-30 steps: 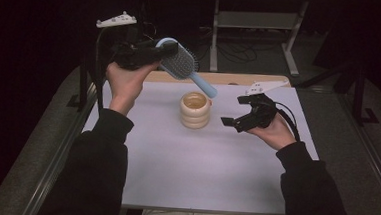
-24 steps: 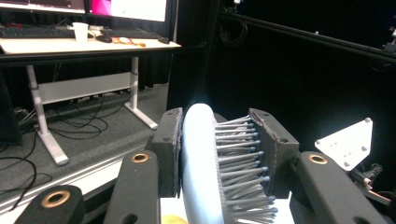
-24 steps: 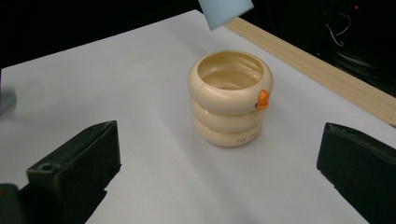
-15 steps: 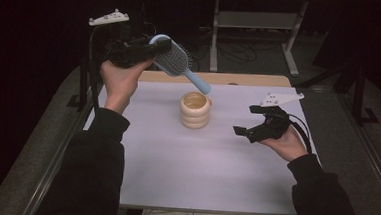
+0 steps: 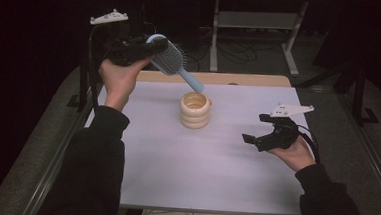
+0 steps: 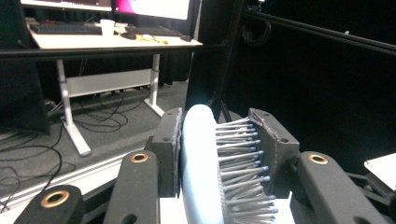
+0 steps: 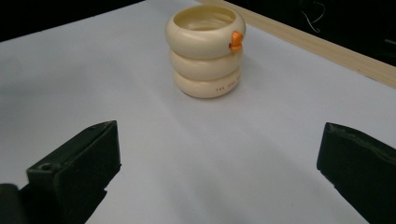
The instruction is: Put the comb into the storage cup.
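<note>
Up at ten o'clock, the left hand-held gripper (image 5: 149,45) pinches the blue hairbrush (image 5: 174,61) by its head, handle slanting down toward the cream ringed cup (image 5: 195,110) mid-desk (image 5: 214,184). At four o'clock, the right hand-held gripper (image 5: 257,129) hangs spread, facing the cup unobstructed.

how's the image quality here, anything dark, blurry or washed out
High view: the white table sheet is evenly lit, the surroundings nearly black, a little soft overall. Left gripper view: the hairbrush is close and fairly sharp, the right background is black, and the monitor at the top is blown out. Right gripper view: the cream ring holder is sharp and throws a soft shadow, while the near jaws are slightly blurred.
</note>
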`<state>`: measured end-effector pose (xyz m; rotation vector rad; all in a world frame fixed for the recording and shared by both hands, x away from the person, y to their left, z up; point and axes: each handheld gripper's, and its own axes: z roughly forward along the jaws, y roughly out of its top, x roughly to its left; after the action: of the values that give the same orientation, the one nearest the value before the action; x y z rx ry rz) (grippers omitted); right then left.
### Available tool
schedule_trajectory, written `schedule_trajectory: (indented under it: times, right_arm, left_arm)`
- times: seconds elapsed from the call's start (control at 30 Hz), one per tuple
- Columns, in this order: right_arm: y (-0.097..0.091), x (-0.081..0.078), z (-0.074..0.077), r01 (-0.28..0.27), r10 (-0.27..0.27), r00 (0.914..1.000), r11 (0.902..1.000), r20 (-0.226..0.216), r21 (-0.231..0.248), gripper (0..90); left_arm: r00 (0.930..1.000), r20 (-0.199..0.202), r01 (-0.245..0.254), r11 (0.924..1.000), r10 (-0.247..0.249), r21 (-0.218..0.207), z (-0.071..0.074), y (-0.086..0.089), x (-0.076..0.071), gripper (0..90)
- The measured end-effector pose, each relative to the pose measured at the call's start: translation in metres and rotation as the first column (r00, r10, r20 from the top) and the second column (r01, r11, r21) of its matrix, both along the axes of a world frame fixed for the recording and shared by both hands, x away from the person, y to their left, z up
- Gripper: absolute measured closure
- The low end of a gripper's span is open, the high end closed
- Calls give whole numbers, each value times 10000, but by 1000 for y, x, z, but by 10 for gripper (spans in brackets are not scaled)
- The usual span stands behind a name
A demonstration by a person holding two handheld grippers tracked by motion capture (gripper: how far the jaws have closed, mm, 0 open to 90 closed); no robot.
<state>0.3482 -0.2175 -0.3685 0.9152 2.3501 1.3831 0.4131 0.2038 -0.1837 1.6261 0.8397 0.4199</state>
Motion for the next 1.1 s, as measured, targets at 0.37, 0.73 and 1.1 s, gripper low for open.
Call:
schedule_trajectory:
  times: [0.37, 0.73, 1.1]
  right_arm:
    - [-8, -20, -19, 50, -49, 9999, 9999, 95, -133, 0]
    - [-20, -31, -26, 178, -175, 9994, 9998, 290, -106, 0]
    - [-20, -35, -28, 85, -83, 9994, 9999, 330, -64, 0]
  left_arm:
    - [9988, -270, -380, 9957, 404, 841, -14, -13, 15, 575]
    - [9983, -467, -283, 9924, 341, 1197, -26, -26, 23, 574]
    - [9967, -704, -303, 9895, 406, 1417, -38, -33, 32, 574]
